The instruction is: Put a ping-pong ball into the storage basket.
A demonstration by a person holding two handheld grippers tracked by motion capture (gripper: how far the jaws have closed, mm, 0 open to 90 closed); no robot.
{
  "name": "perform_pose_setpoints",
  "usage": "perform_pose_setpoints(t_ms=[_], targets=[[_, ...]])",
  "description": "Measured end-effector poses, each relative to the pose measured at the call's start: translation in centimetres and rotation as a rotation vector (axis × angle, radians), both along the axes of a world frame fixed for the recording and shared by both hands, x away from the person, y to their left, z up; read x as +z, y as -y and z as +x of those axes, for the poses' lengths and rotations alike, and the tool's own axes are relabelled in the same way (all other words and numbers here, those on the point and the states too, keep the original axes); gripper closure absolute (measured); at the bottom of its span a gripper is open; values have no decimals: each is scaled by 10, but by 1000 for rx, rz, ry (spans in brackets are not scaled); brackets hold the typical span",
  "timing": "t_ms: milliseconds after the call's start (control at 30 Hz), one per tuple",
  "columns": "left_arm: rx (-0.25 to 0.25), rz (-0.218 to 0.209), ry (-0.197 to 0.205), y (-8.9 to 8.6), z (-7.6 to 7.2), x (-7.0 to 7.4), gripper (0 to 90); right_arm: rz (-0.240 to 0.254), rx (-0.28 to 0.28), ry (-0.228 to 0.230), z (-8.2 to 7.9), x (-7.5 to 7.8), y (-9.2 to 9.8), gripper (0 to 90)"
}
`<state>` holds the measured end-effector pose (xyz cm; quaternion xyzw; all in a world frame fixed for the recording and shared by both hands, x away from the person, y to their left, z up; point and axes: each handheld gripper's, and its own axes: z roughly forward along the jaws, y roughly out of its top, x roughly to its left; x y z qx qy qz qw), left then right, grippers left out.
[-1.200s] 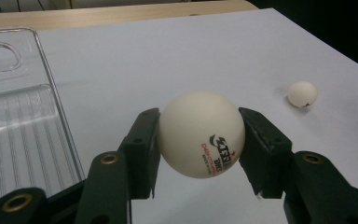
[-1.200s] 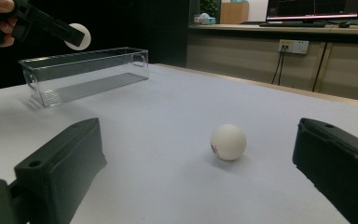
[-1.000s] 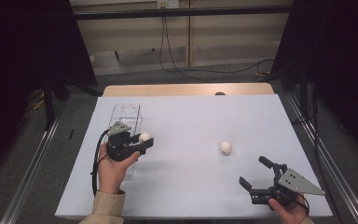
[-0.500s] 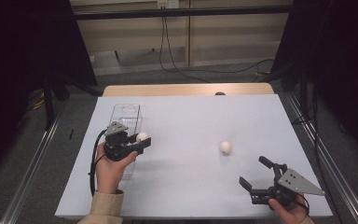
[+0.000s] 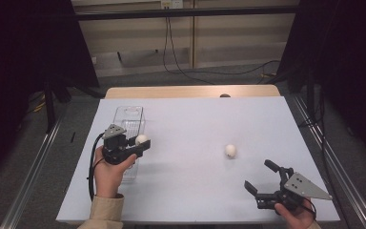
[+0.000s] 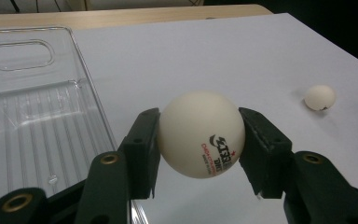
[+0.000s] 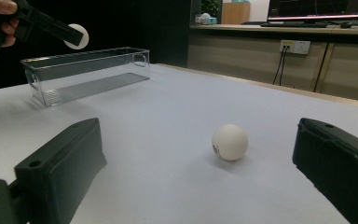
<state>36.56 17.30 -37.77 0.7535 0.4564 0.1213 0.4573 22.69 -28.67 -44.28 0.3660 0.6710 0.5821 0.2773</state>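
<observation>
In the high view the left gripper (image 5: 134,148) and its hand cover the near end of the clear tray (image 5: 129,120) at frame left (the held ball's (image 5: 142,140) print is too small to read there).

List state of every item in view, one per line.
left gripper: shut on held ball, raised beside the bin
held ball: clamped between the jaws, off the table
clear bin: upright, empty
second ball: loose on the table
right gripper: open, holding nothing
</observation>
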Motion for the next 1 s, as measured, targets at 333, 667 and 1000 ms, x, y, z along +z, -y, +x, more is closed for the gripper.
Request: perform_pose_setpoints(t_ms=[333, 667, 1000], targets=[[11, -7, 4, -5, 0, 0, 511, 2, -2, 0, 0, 0, 0, 13], [28, -2, 9, -11, 0, -1, 511, 2, -3, -1, 0, 0, 0, 13], [39, -2, 10, -15, 1, -1, 511, 2, -2, -1, 0, 0, 0, 13]])
